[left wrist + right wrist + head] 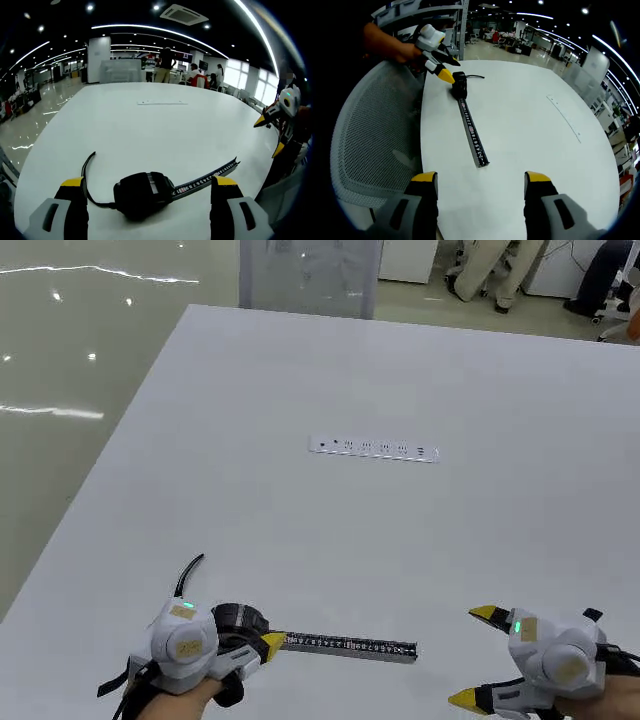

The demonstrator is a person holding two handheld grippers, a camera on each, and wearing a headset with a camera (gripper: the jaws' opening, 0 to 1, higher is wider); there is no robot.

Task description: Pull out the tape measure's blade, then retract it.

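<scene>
A black tape measure case (238, 621) (143, 193) (459, 85) lies on the white table near its front left, with a thin black wrist loop (189, 571) (87, 175) beside it. Its blade (350, 646) (206, 178) (472, 132) is pulled out flat to the right along the table. My left gripper (262, 644) (149, 186) is open, jaws to either side of the case, not closed on it. My right gripper (478, 657) (480, 179) is open, a short way off the blade's free end, holding nothing.
A white power strip (373, 449) (162, 102) (563, 116) lies mid-table, farther back. The table's left edge drops to a glossy floor. A mesh chair back (367, 145) sits beside the table's near edge. People stand in the background.
</scene>
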